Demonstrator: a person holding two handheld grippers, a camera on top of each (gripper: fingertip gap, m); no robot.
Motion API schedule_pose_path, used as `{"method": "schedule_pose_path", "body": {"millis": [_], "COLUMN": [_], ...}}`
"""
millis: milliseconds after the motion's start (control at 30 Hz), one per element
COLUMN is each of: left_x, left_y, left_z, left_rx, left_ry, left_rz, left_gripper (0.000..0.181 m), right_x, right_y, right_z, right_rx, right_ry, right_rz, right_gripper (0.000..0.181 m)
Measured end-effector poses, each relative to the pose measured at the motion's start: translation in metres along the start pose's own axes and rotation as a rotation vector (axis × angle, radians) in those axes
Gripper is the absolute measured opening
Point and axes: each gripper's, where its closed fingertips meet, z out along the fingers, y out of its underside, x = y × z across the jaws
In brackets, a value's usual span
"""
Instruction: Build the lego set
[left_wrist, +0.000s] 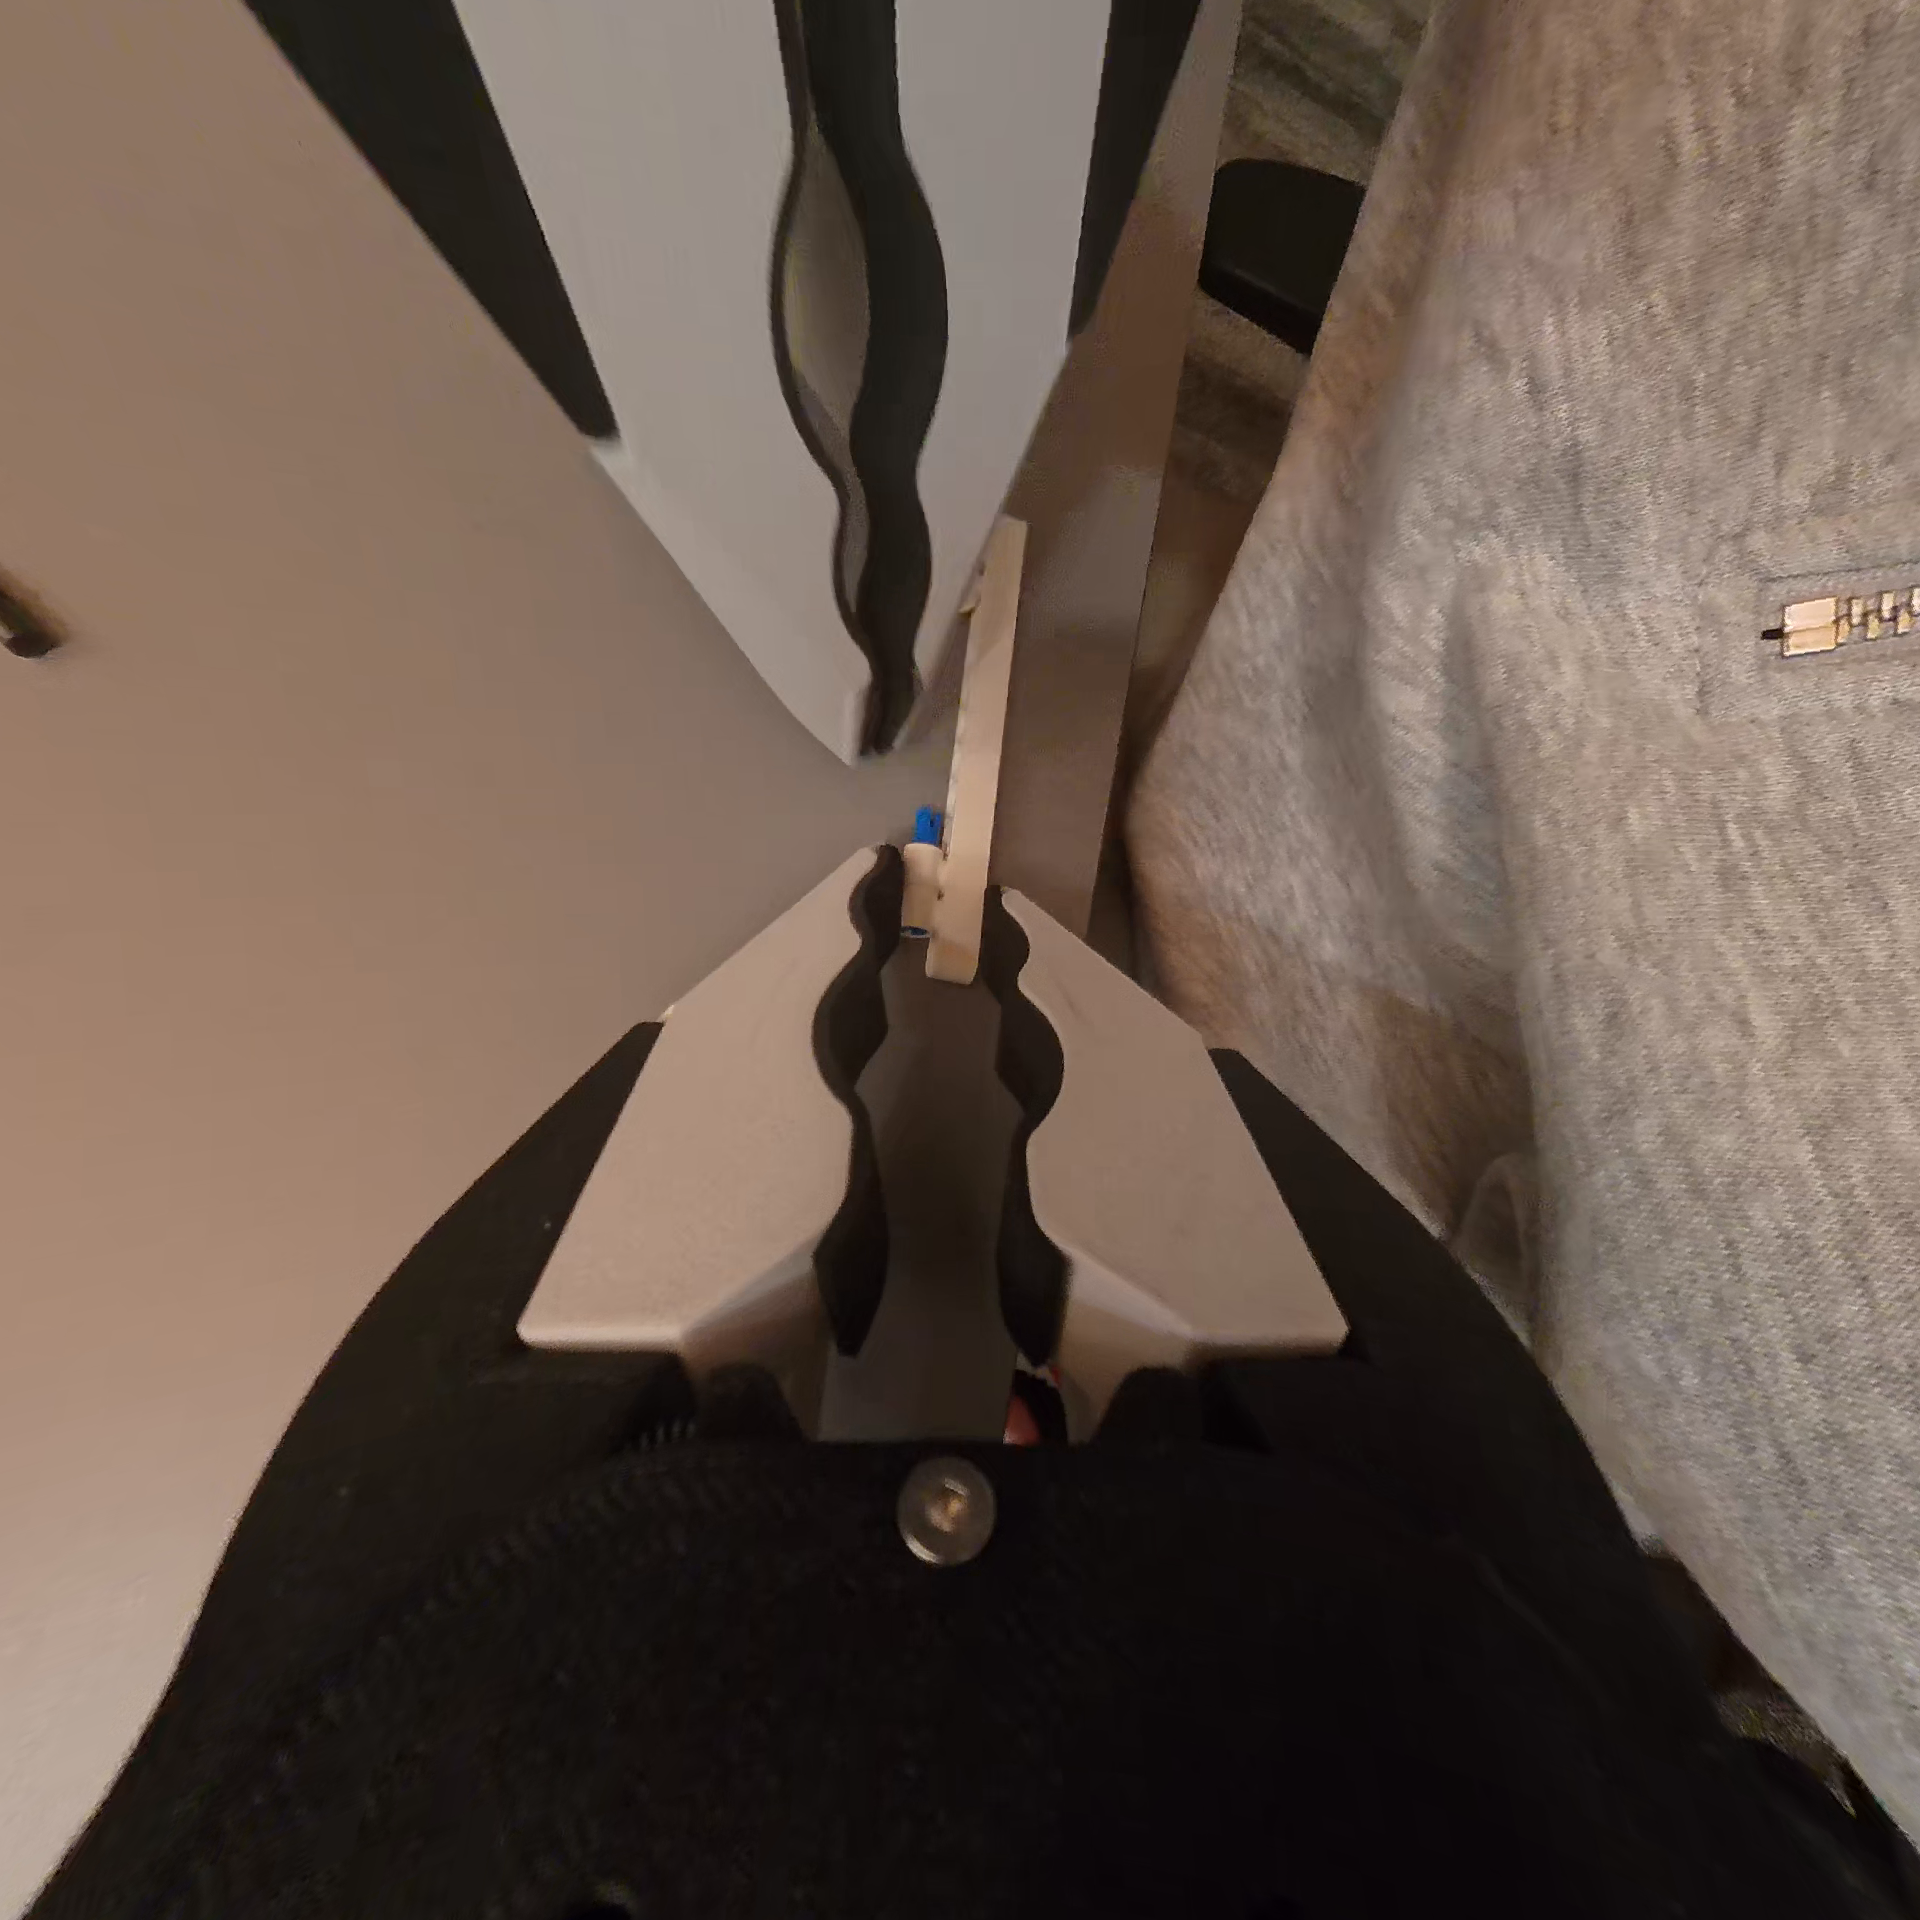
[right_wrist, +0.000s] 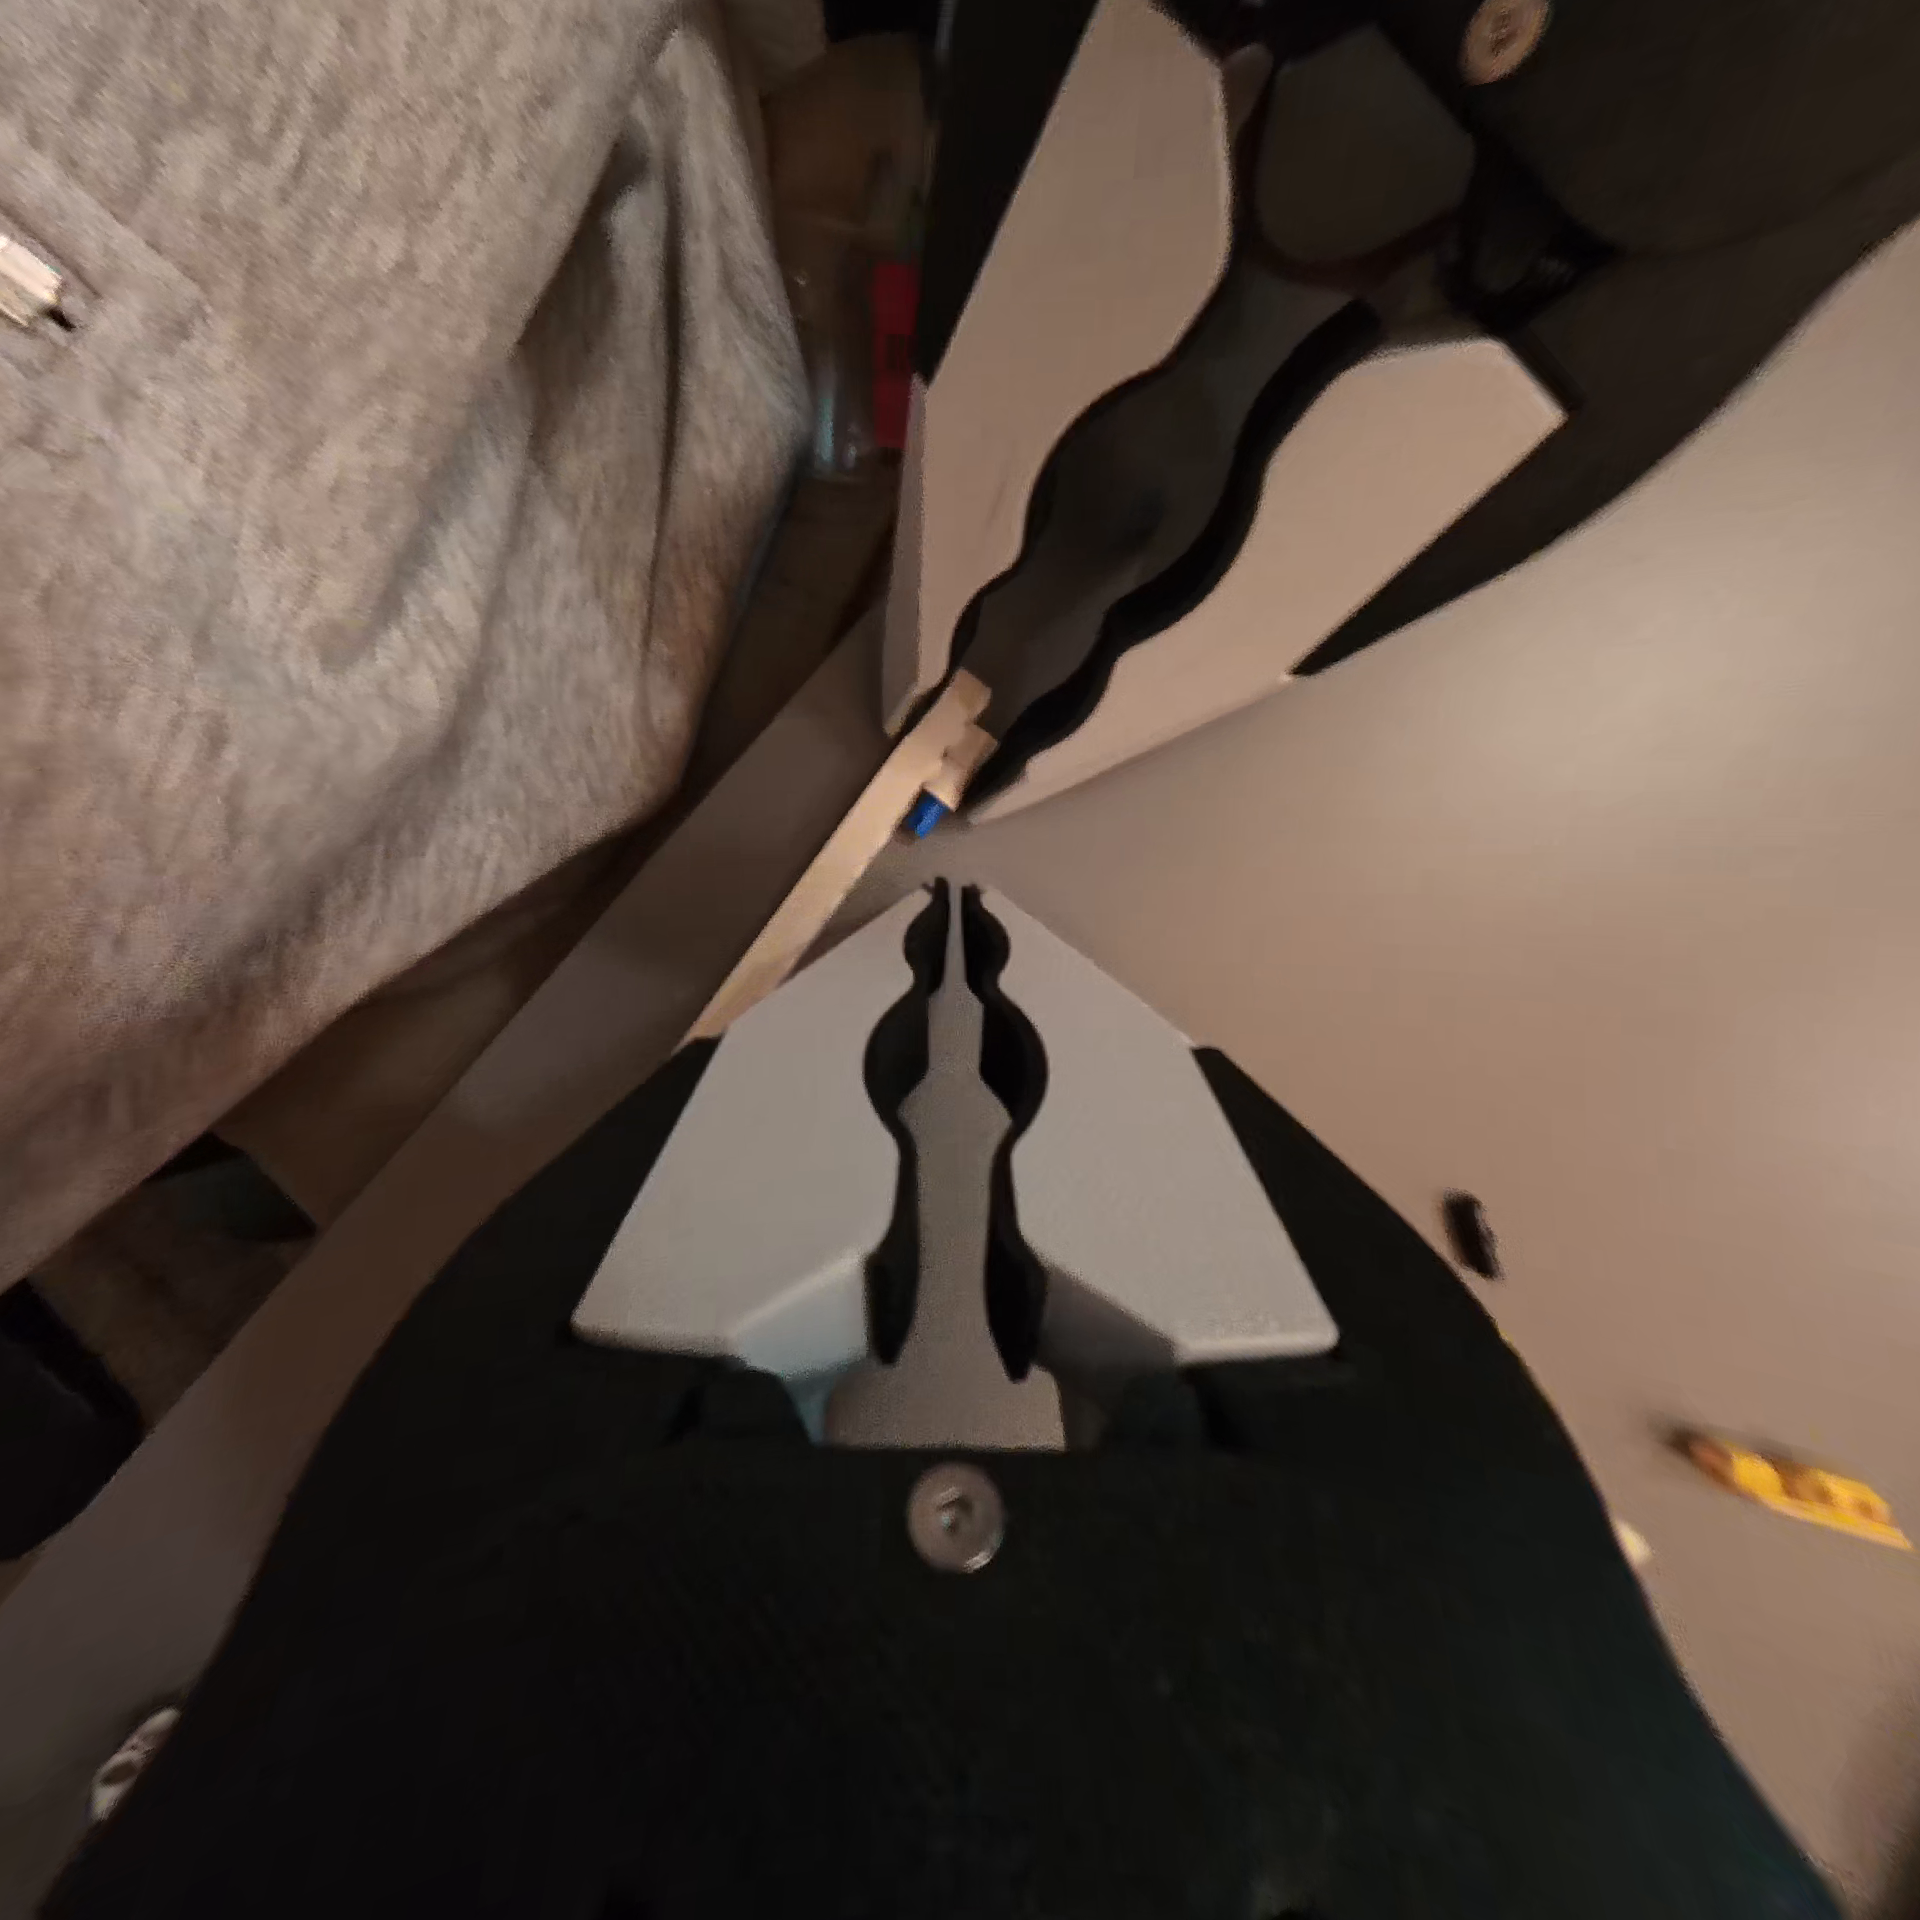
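My left gripper (left_wrist: 940, 883) is shut on the near end of a long cream Lego beam (left_wrist: 982, 727), held above the pale table (left_wrist: 312, 831). A small cream connector (left_wrist: 920, 883) with a blue pin (left_wrist: 925, 828) sits on the beam's side by the fingertips. My right gripper (right_wrist: 951, 894) has its jaws almost touching, with nothing seen between them. Its tips are just short of the blue pin (right_wrist: 923, 816) and beside the beam (right_wrist: 831, 914). In the right wrist view the left gripper (right_wrist: 961, 727) reaches in from the upper right. In the left wrist view the right gripper (left_wrist: 883, 732) points down from above.
A person in a grey zipped sweatshirt (left_wrist: 1558, 935) sits close at the table's edge (right_wrist: 582, 1039). A small black piece (right_wrist: 1470, 1231) and a yellow piece (right_wrist: 1787, 1496) lie on the table to the right. A dark piece (left_wrist: 26, 623) lies at the far left. Less than 4 cm separates the two grippers' tips. About 12 cm separates my right fingertips from the small black piece (right_wrist: 1470, 1231).
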Motion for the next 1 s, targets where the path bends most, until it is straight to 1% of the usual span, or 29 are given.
{"method": "schedule_pose_path", "body": {"millis": [100, 200, 267, 367, 500, 633, 700, 800, 867, 1000], "left_x": [0.0, 0.0, 0.0, 0.0, 0.004, 0.011, 0.022, 0.042, 0.051, 0.069], "left_y": [0.0, 0.0, 0.0, 0.0, -0.003, -0.012, -0.021, -0.036, -0.043, -0.057], "left_z": [0.0, -0.001, -0.001, -0.002, -0.005, -0.006, -0.004, 0.004, 0.011, 0.024], "left_rx": [0.001, 0.002, 0.002, 0.014, 0.038, 0.064, 0.081, 0.09, 0.072, 0.05], "left_ry": [0.0, -0.013, -0.034, -0.062, -0.066, -0.062, -0.035, 0.011, 0.032, 0.097], "left_rz": [0.001, 0.014, 0.034, 0.068, 0.099, 0.164, 0.222, 0.313, 0.37, 0.468], "left_gripper": [0.014, 0.013, 0.014, 0.013, 0.013, 0.013, 0.013, 0.013, 0.013, 0.013], "right_x": [0.011, 0.017, 0.013, -0.003, -0.028, -0.05, -0.063, -0.078, -0.087, -0.106], "right_y": [0.0, -0.001, -0.005, -0.016, -0.019, 0.001, 0.008, 0.009, 0.007, 0.003], "right_z": [-0.022, -0.044, -0.056, -0.068, -0.065, -0.055, -0.052, -0.054, -0.059, -0.063], "right_rx": [-0.003, 0.012, 0.064, 0.188, 0.338, 0.384, 0.396, 0.471, 0.563, 0.759], "right_ry": [0.123, 0.247, 0.318, 0.431, 0.634, 0.825, 0.852, 0.851, 0.823, 0.71], "right_rz": [0.047, 0.18, 0.278, 0.392, 0.512, 0.643, 0.708, 0.79, 0.849, 0.972], "right_gripper": [0.003, 0.009, 0.011, 0.013, 0.016, 0.021, 0.026, 0.042, 0.052, 0.06]}}
